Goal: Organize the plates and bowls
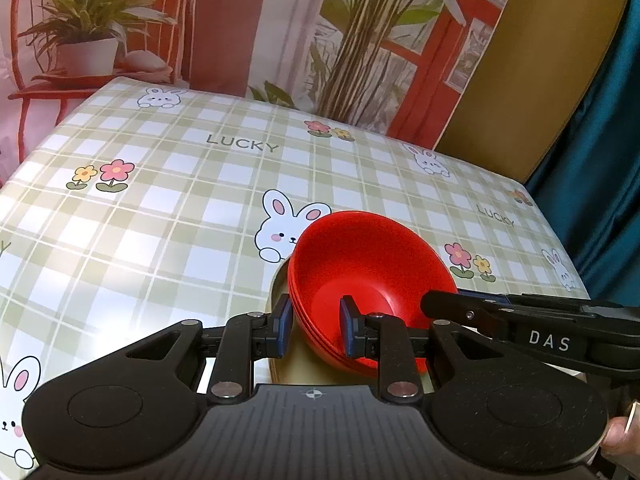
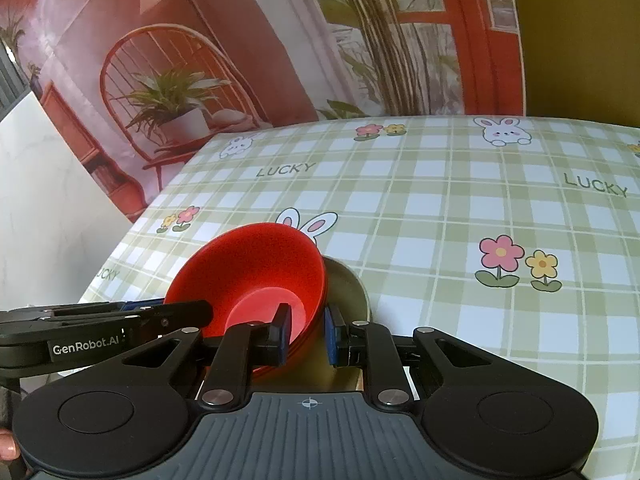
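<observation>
A stack of red bowls (image 1: 368, 264) sits tilted on a tan plate (image 1: 280, 284) at the near side of the table. My left gripper (image 1: 316, 328) has its jaws on either side of the stack's left rim, shut on it. My right gripper (image 2: 308, 330) is shut on the stack's right rim (image 2: 256, 280), one pad inside the top bowl and one outside. The tan plate also shows under the bowls in the right wrist view (image 2: 348, 284). Each gripper shows in the other's view, the right gripper (image 1: 436, 304) and the left gripper (image 2: 200, 312).
The table carries a green checked cloth with rabbits and flowers (image 1: 200, 208). A printed backdrop with a chair and plants (image 1: 240, 20) hangs behind it. A teal curtain (image 1: 600, 160) hangs at the right. A white wall (image 2: 40, 200) stands at the left.
</observation>
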Demonstrator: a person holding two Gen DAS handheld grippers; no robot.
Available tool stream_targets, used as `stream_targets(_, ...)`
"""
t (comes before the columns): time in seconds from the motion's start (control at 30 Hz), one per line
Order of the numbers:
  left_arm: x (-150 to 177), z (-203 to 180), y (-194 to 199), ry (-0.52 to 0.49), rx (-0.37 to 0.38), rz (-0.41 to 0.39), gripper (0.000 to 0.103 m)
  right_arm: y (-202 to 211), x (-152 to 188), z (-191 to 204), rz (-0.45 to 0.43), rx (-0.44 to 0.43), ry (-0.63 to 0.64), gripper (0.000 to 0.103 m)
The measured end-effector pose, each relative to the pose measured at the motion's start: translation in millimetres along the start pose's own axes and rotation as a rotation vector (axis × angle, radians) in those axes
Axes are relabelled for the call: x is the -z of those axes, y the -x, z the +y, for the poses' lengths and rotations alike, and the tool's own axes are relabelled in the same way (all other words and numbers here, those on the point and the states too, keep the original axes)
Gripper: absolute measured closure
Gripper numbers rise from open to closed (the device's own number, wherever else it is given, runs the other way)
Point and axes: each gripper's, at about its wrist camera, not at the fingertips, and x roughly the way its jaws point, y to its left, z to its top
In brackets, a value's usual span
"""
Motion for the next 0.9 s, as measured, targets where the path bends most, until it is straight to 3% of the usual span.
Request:
stream_targets(0.6,-9,-3,-14,-0.032,-0.042,-0.010,0.076,-13,-10,1,-0.011,-0.004,0.016,0.085)
stream_targets(0.9,-8,-8,0,-0.051,-0.066,-0.052,0.074,7,-11,-3,-0.072,0.011,0.006,0.073)
